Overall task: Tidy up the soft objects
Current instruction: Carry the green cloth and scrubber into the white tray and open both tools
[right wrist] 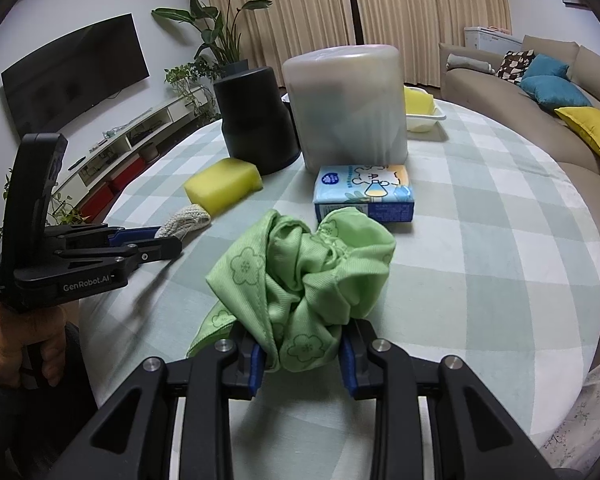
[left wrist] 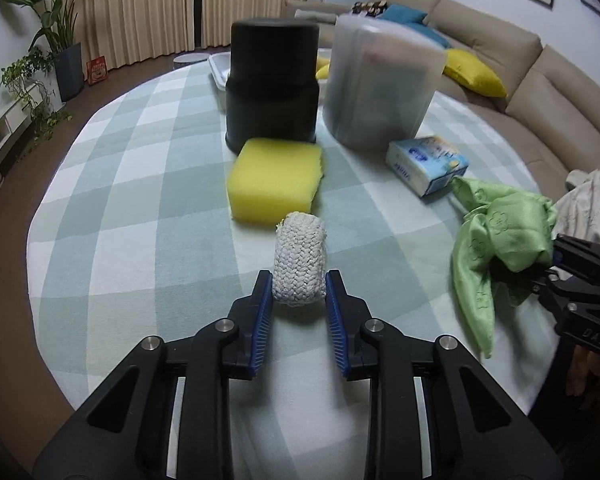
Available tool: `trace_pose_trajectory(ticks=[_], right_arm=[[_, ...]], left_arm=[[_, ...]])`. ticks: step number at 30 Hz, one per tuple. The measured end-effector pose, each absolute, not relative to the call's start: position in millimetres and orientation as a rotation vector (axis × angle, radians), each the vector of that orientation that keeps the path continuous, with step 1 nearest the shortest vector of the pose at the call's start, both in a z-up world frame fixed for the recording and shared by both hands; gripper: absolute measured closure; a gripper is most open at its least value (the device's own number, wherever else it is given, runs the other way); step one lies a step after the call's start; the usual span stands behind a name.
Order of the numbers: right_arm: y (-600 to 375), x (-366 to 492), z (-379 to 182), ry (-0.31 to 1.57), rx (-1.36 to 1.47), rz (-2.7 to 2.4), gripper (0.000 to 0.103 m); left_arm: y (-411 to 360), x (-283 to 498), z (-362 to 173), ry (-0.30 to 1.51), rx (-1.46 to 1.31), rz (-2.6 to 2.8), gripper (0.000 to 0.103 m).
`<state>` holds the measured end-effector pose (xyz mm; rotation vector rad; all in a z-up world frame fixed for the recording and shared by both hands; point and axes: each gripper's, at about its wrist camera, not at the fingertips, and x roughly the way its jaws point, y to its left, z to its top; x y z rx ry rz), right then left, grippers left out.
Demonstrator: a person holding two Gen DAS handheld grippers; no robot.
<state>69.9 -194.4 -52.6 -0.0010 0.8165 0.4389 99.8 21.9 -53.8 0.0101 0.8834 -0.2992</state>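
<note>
Left wrist: my left tongs (left wrist: 298, 280) clenched on the white knit pad (left wrist: 299, 267) lying on the counter (left wrist: 139, 184), just before the sponge (left wrist: 273, 180); black bin (left wrist: 271, 84) and grey bin (left wrist: 380, 84) behind | Right wrist: my right tongs (right wrist: 303, 354) grasping the bunched green cloth (right wrist: 304, 268) above the counter, tissue pack (right wrist: 364, 192) beyond.

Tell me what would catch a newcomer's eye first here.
The crumpled green cloth bunched in the right gripper, low over the checked tablecloth. Next, the white knitted roll pinched in the left gripper, with the yellow sponge just beyond it.
</note>
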Motion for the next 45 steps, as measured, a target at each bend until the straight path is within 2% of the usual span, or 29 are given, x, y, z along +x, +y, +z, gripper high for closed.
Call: trace_pose_trajectory(ticks=[10, 20, 26, 33, 40, 45], right_arm=[[-206.3, 61.4, -40.3, 0.817, -0.004, 0.445, 0.071], [-270.8, 92.9, 17.3, 0.761, 0.001, 0.366, 0.071], [-309.3, 138.2, 63.3, 0.705, -0.057, 0.305, 0.071], [-321.4, 229.7, 105.0, 0.701, -0.125, 0.292, 0.071], [-286.3, 336.3, 136.2, 0.753, -0.206, 0.341, 0.071], [-245.9, 403.4, 140.1, 0.816, -0.288, 0.4, 0.071]], left_arm=[[23.8, 74.9, -33.6, 0.848, -0.053, -0.341, 0.079], [60.7, 105.2, 42.7, 0.723, -0.052, -0.331, 0.079], [79.6, 162.4, 82.0, 0.687, -0.003, -0.312, 0.079], [69.4, 256.1, 110.8, 0.716, 0.11, -0.31, 0.079], [42.1, 341.8, 107.9, 0.788, 0.241, -0.331, 0.079], [15.9, 393.5, 80.7, 0.899, 0.324, -0.394, 0.079]])
